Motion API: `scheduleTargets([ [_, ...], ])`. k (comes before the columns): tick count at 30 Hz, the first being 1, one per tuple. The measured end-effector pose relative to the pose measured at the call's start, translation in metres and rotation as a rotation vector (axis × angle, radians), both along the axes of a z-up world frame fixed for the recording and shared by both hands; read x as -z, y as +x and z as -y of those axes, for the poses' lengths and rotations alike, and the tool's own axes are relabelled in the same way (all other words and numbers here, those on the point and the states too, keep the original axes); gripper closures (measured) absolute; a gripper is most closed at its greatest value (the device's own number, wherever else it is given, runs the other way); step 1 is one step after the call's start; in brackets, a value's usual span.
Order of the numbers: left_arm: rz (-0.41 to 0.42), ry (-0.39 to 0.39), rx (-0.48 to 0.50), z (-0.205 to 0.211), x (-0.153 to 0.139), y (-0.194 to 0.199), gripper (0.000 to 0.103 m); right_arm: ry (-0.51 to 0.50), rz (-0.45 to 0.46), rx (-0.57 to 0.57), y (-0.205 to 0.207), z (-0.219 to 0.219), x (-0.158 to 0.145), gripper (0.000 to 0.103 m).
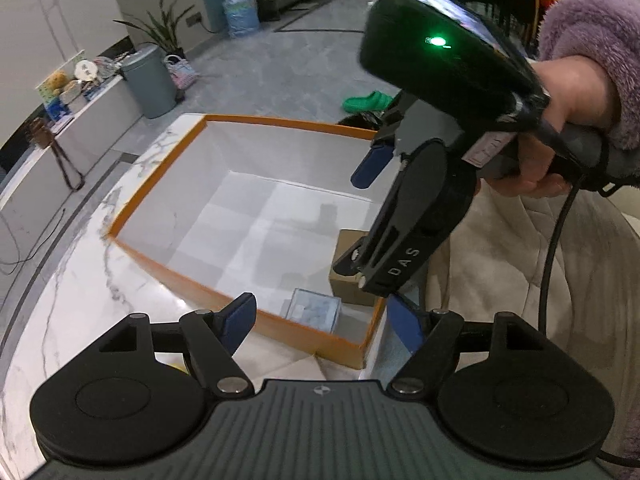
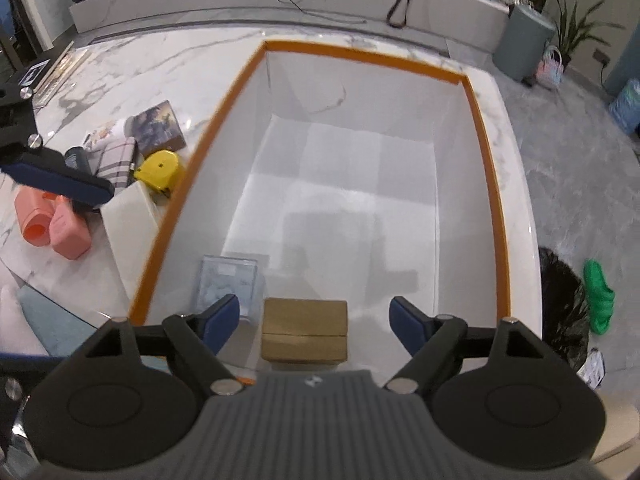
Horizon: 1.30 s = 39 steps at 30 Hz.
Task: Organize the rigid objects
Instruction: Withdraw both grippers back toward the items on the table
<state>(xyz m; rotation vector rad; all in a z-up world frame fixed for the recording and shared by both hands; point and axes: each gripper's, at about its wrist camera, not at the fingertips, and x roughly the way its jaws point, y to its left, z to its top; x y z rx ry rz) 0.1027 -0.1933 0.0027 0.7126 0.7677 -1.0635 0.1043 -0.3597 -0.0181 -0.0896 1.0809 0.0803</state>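
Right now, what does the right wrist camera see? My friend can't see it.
A big white box with an orange rim holds a brown cardboard box and a clear case at its near end. The open right tongs hang above them, empty.

Left hand-held gripper (image 1: pixel 322 322): ribbed grey body w/ a small round logo at centre, two round black discs either side, black linkage arms w/ silver screw heads at the pivots, dark blue pads on the fingers (image 1: pixel 240 318). Right hand-held gripper (image 2: pixel 314 320) is the same build: grey ribbed housing, black discs, silver screws, blue fingertips (image 2: pixel 222 318). Seen from the left wrist cam, the right unit carries a black box on top w/ a green LED lit, white "DAS" lettering on one black arm (letters run along it), a black cable trailing from its grey handle. The person's hand (image 1: pixel 568 120) comes out of a fluffy lilac sleeve (image 1: pixel 592 40).
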Motion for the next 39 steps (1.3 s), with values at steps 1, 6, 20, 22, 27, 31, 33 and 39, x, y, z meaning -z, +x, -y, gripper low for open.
scheduleTargets([
  [1, 0.001, -0.008, -0.013, -0.004, -0.002, 0.001, 0.016, -0.006, 0.014, -0.009, -0.002, -0.004, -0.003, 0.022],
  [6, -0.003, -0.048, -0.099, -0.031, -0.013, 0.001, 0.016, -0.013, 0.07, -0.044, -0.003, -0.022, -0.017, 0.022],
  [20, -0.077, -0.087, -0.44, -0.131, -0.017, 0.021, 0.017, 0.038, 0.18, -0.177, 0.007, -0.094, -0.027, 0.024],
  [22, -0.102, -0.095, -0.501, -0.147, -0.013, 0.024, 0.019, 0.048, 0.181, -0.202, 0.01, -0.107, -0.024, 0.028],
  [27, -0.165, -0.094, -0.657, -0.188, 0.002, 0.039, 0.02, 0.05, 0.154, -0.27, 0.022, -0.144, -0.012, 0.035],
  [31, -0.202, -0.057, -0.841, -0.217, 0.016, 0.055, 0.022, 0.054, 0.121, -0.328, 0.03, -0.175, 0.004, 0.038],
  [33, -0.221, -0.046, -0.926, -0.23, 0.024, 0.063, 0.022, 0.054, 0.106, -0.359, 0.034, -0.192, 0.013, 0.038],
  [39, -0.309, 0.002, -1.103, -0.254, 0.051, 0.075, 0.02, 0.045, 0.058, -0.42, 0.047, -0.229, 0.037, 0.038],
])
